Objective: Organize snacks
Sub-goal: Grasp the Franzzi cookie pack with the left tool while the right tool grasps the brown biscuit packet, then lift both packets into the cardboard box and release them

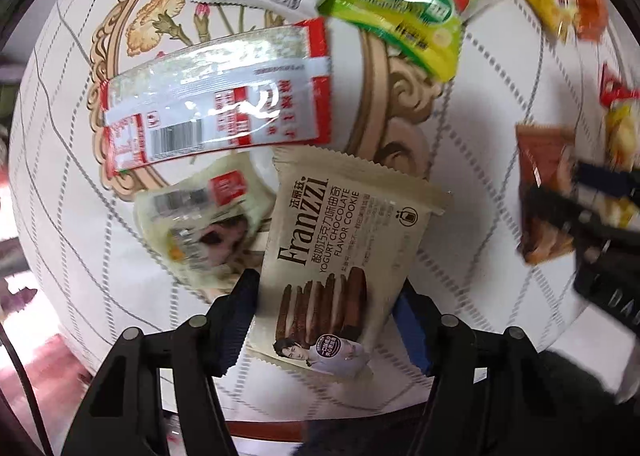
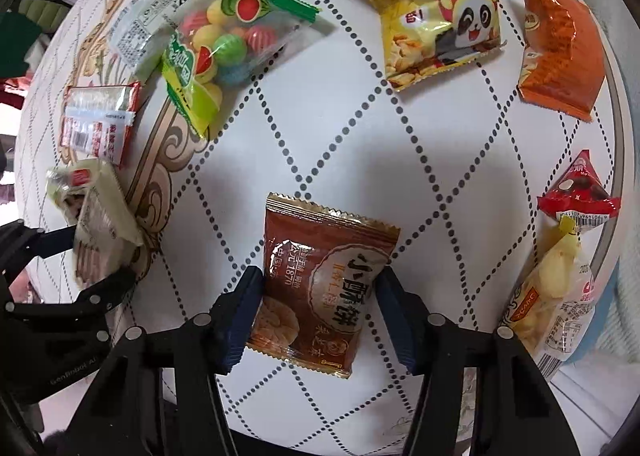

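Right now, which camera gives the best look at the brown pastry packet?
The right wrist view: the brown pastry packet sits sharp and whole between the right gripper pads. The left wrist view shows it only blurred at the edge, partly hidden by that gripper.

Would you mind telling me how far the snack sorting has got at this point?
Nothing looks sorted yet: no grouping shows. In hand: the left gripper is clamped on the Franzzi cookie packet, and the right gripper on the brown biscuit packet. Left: the candy bag, panda snack bag, orange packet, red-and-white sachet and others lie scattered on the tablecloth.
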`<state>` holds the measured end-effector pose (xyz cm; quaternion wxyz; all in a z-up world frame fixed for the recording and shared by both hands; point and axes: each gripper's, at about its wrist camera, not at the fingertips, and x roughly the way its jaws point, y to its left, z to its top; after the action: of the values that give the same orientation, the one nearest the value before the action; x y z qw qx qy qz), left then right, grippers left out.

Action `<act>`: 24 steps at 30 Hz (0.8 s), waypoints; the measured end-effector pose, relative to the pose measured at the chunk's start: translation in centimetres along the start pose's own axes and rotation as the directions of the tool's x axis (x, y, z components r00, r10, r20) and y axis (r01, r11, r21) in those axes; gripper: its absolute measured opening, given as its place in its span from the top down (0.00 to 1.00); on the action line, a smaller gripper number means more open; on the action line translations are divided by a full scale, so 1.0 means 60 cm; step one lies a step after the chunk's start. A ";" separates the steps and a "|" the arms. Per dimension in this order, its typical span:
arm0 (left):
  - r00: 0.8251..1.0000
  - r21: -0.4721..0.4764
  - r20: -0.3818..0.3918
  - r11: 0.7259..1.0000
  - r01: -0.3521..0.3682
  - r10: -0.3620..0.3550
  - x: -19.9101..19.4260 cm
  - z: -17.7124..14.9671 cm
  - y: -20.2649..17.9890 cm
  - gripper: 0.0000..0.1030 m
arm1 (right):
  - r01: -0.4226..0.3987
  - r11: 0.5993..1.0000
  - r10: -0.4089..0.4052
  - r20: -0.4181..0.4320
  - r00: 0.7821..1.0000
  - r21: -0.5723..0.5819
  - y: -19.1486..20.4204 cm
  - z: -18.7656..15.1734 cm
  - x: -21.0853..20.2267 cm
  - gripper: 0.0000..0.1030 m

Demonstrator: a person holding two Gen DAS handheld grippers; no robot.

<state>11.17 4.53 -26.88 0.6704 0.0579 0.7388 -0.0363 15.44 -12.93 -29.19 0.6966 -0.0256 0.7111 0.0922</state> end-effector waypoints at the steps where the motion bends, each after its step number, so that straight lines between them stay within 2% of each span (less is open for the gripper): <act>1: 1.000 -0.010 -0.004 1.000 0.007 -0.007 -0.005 0.011 -0.004 0.39 | 0.002 1.000 -0.002 -0.001 1.000 -0.003 -0.005 -0.001 -0.003 0.44; 6: 0.998 -0.079 -0.005 0.995 0.057 -0.058 -0.001 0.037 -0.039 0.39 | -0.015 1.000 0.015 -0.006 1.000 0.010 -0.021 -0.001 -0.010 0.44; 12: 1.000 -0.036 -0.013 0.999 0.018 -0.018 0.009 0.098 -0.079 0.39 | -0.011 1.000 0.011 -0.004 1.000 0.022 -0.036 0.012 -0.009 0.43; 15: 1.000 -0.016 -0.027 1.000 0.011 -0.012 0.024 0.121 -0.092 0.39 | -0.033 0.998 0.034 -0.012 0.999 0.058 -0.037 0.004 -0.001 0.39; 17: 0.999 -0.027 -0.028 0.999 0.018 -0.018 0.049 0.144 -0.078 0.41 | -0.035 0.997 0.036 -0.015 0.999 0.067 -0.042 0.005 0.004 0.39; 20: 0.996 -0.131 0.000 0.988 0.083 -0.084 0.041 0.149 -0.021 0.44 | -0.029 0.997 0.029 0.005 1.000 0.077 -0.044 0.010 0.008 0.44; 24: 0.981 -0.291 0.036 0.937 0.192 -0.190 0.039 0.156 0.029 0.43 | -0.044 0.996 0.042 0.038 0.998 0.079 -0.042 0.027 0.000 0.45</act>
<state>20.39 5.09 -30.11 0.6676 -0.1144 0.7356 0.0086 17.46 -15.16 -29.43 0.7077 0.0192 0.7018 0.0792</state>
